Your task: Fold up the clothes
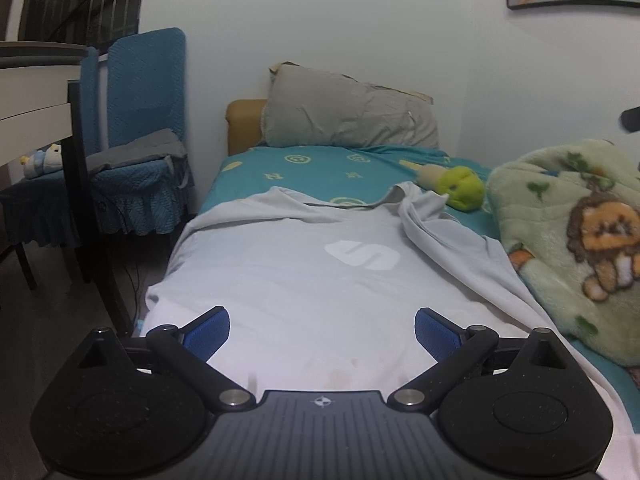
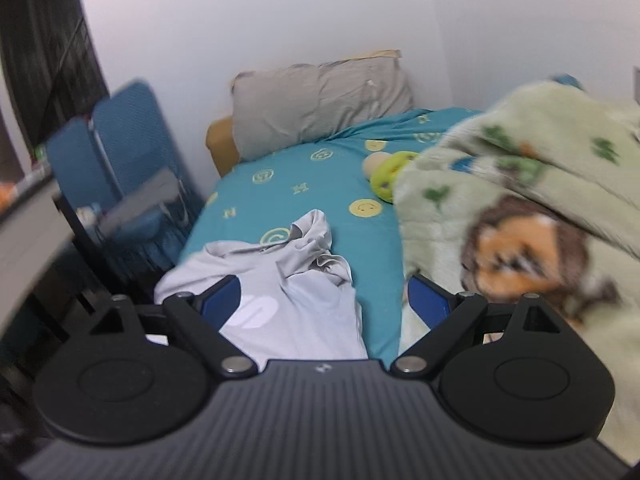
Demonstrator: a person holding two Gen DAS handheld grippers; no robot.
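Observation:
A pale grey T-shirt with a white S logo lies spread on the teal bed sheet, its right sleeve bunched and folded over near the collar. My left gripper hovers over the shirt's lower hem, open, with nothing between its blue pads. In the right wrist view the same T-shirt appears crumpled toward its upper right. My right gripper hangs above the shirt's right side and the sheet, open and empty. The right wrist view is motion-blurred.
A green fleece blanket with a lion print is heaped on the bed's right side. A green plush toy lies near it. A grey pillow leans at the headboard. A blue-covered chair and a desk stand left of the bed.

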